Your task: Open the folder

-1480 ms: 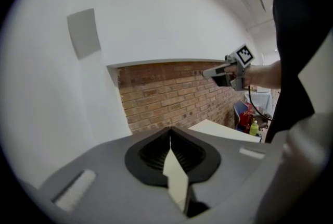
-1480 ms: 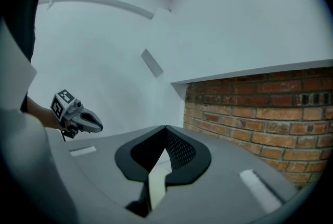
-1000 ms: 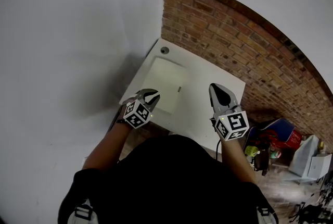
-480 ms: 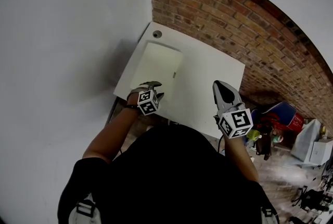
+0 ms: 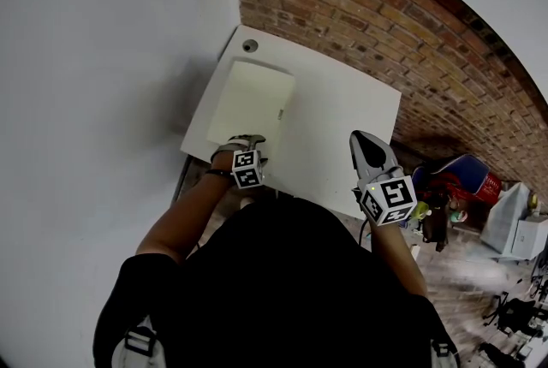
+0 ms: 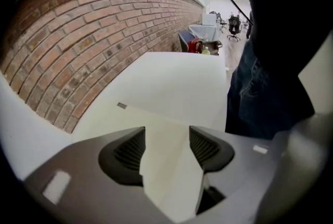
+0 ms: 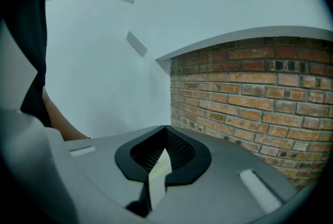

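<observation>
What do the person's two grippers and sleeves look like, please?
The left gripper and right gripper are grey, rounded shells with black ribbed pads inside the jaws. Each carries a white cube with black square markers. The person wears a black short-sleeved top.

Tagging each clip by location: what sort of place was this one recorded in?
Probably an office or studio workspace. A plain white table stands against an exposed brick wall, and a pale folder lies on it. The left gripper view shows office chairs further down a bright open room.
</observation>
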The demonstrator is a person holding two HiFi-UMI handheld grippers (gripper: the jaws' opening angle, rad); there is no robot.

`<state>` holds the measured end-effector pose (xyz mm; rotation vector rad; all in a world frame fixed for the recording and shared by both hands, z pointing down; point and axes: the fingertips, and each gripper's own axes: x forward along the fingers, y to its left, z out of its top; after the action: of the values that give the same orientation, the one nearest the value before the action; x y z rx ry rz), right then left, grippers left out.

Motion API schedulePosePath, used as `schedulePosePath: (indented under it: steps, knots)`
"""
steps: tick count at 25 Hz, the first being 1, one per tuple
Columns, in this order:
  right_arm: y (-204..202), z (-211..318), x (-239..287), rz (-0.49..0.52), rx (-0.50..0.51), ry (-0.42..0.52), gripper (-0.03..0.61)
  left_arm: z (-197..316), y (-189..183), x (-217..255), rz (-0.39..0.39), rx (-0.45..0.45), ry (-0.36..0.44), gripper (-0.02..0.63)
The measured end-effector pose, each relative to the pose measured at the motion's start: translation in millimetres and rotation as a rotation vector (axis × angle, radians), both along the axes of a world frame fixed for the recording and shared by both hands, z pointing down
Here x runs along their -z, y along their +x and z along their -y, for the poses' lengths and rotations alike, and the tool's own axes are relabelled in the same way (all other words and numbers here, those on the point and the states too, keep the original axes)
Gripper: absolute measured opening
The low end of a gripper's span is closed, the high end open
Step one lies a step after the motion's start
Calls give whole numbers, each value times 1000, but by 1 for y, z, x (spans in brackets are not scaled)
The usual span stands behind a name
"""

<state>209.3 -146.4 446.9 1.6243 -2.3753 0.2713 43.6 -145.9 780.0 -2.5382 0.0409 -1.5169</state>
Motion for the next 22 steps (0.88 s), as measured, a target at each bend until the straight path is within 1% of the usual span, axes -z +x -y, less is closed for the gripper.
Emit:
schedulePosePath:
  steps: [5, 8, 10, 13, 17, 19, 22]
  knots:
    - [1, -2, -6, 1, 4, -16, 0, -10, 3, -12, 39, -60, 34, 276]
    - [0, -4, -8, 2, 11, -24, 0, -10, 2, -22, 74, -61, 51, 282]
    - [0, -6, -10, 4, 14, -29, 0, -7, 1, -29, 91, -53, 78, 281]
    - [-2, -11, -11, 5, 17, -33, 0, -1, 1, -35, 88, -44, 119, 281]
    - [-4, -17, -15, 7, 20, -45, 0, 2, 0, -40, 86, -29, 143, 279]
    - [-2, -20, -18, 10, 17, -54, 0, 2, 1, -43, 88, -20, 146, 278]
    - [0, -24, -21, 11, 11, -63, 0, -1, 6, -47, 83, -19, 128, 276]
